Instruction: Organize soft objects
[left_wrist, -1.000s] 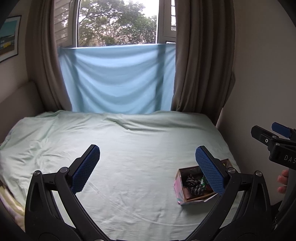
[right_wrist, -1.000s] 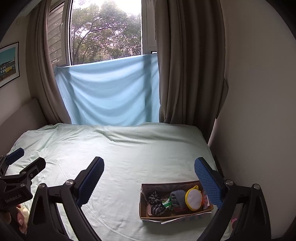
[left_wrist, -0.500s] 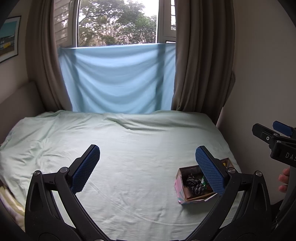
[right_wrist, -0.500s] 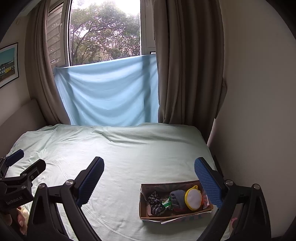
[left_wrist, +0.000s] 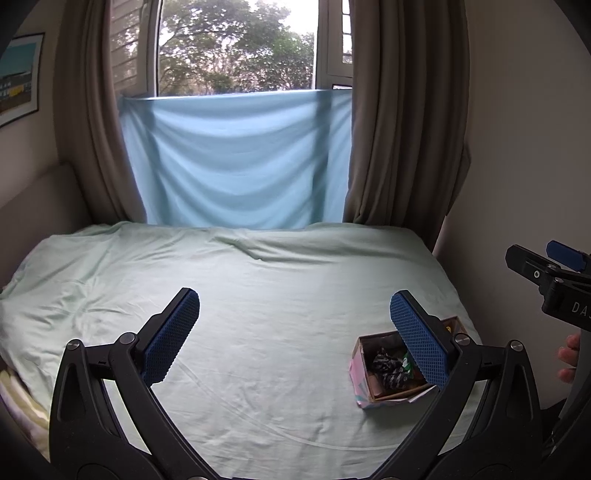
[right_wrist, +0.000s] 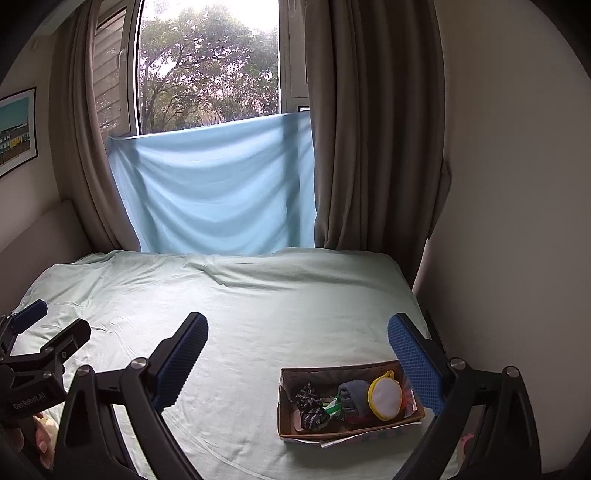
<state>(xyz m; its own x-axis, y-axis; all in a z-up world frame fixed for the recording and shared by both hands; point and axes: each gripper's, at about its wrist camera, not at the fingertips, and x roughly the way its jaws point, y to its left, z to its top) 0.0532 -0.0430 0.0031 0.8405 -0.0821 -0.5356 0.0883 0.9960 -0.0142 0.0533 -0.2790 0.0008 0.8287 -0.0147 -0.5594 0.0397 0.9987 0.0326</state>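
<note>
Cardboard box (right_wrist: 291, 402) of soft items on green bedsheet (right_wrist: 258, 314), blue cloth (right_wrist: 214, 192) and curtains (right_wrist: 369, 147) behind, left gripper (left_wrist: 291, 330) and right gripper (right_wrist: 295, 354) both wide apart, empty.

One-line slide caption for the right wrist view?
Open right gripper hovers above cardboard box of soft items on a green-sheeted bed.

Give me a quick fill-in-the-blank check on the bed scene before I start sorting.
1. The cardboard box sits on the ____ bed sheet.
2. The right gripper has its jaws ____.
3. The round white pouch in the box has a ____ rim.
4. Nothing is held between the fingers of the left gripper, so it is ____.

Missing words: green; open; yellow; empty
</note>
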